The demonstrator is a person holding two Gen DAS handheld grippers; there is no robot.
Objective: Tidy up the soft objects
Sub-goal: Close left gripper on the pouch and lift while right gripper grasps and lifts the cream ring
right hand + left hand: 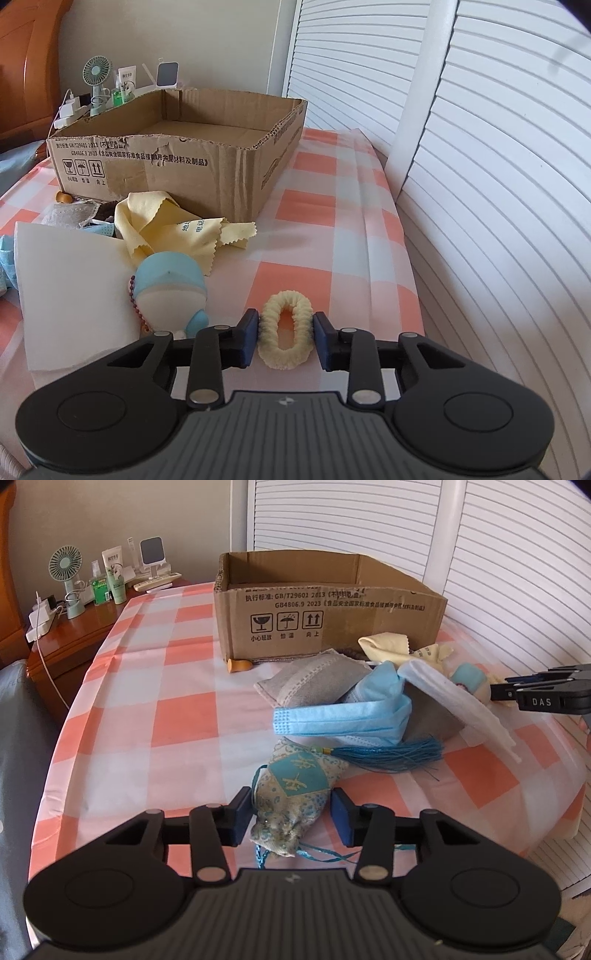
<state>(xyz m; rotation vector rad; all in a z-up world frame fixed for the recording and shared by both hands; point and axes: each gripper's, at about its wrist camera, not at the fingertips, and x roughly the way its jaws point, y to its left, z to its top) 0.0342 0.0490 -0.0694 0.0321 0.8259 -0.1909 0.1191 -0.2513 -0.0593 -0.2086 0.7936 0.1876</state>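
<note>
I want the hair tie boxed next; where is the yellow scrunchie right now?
In the right wrist view, the yellow scrunchie lies on the checked cloth between the right gripper's fingers, just right of the blue plush toy.

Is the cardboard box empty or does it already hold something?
Empty, as far as visible: the right wrist view shows bare floor inside the cardboard box; the near corner is hidden.

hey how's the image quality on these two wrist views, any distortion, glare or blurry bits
Left wrist view: strong fisheye bend, the louvered doors curve and the corners go dark; the cardboard box print is readable, the nightstand clutter soft. Right wrist view: same bending, the doors brightly lit and a little washed out, the yellow scrunchie between the right tool fingers sharp, soft shadows only.
</note>
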